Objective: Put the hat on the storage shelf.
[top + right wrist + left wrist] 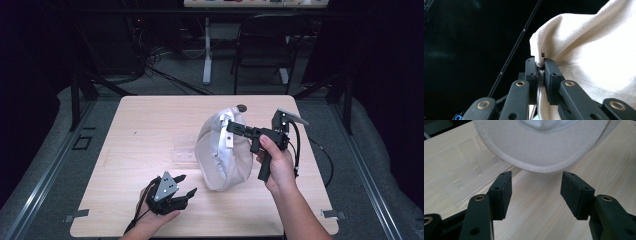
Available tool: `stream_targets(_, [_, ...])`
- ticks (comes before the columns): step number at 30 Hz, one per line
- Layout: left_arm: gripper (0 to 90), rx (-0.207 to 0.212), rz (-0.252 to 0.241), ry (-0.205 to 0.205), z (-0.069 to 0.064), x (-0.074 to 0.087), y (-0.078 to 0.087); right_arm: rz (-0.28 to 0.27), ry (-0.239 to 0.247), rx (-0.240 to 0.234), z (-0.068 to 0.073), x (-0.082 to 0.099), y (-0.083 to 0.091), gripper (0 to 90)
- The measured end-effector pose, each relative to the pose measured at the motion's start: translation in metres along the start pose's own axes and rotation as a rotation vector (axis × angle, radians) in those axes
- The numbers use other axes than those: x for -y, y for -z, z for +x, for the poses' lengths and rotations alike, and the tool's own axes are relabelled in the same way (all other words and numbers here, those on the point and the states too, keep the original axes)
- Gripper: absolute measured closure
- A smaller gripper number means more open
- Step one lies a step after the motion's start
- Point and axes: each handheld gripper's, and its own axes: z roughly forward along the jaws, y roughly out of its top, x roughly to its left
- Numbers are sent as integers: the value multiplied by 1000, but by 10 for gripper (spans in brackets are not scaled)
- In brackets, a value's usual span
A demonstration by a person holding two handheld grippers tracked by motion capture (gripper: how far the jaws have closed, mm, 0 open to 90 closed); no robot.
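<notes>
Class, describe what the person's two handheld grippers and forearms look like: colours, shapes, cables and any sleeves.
Both grippers are black, with flat rectangular pads and brass-coloured pivot rivets. The left gripper carries a grey three-cornered plate; the right gripper has a pistol-style handle. A black cable trails from each. The forearms are bare, with no sleeves.

Cap (222, 155): cream-white cloth, flat stiff brim, pale silvery lining visible inside the crown. Held up off the table (150, 125), tilted on edge, opening turned toward the table's left side, brim hanging lowest, near the table's front edge. Back edge of the crown pinched in a fold at the top. Crown cloth creased and bunched around that fold. Cap sits right of the table's centre, just beside a clear plastic stand (186, 152).
</notes>
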Motion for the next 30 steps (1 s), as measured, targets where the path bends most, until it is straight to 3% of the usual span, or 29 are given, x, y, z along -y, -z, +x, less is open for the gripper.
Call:
stream_targets(7, [439,4,-37,-89,-21,-19,-5,-21,4,0,6,-8,-2,829])
stream_targets(14, [446,-4,-35,-127,-33,-35,-22,-38,6,9,10,-11,-5,829])
stream_targets(19, [467,-51,-24,-153,-40,-46,-37,-45,7,11,10,-13,-7,830])
stream_targets(22, [534,-91,-8,-157,-39,-48,-43,-47,9,14,11,-14,-8,830])
stream_targets(23, [576,-95,-7,-151,-38,-48,-44,-49,8,10,12,-14,-8,829])
stream_targets(24, [673,-90,-4,-147,-36,-49,-44,-45,15,12,12,-14,-8,829])
stream_targets(30, [779,-110,-23,-150,-23,-49,-41,-44,18,20,13,-15,-7,828])
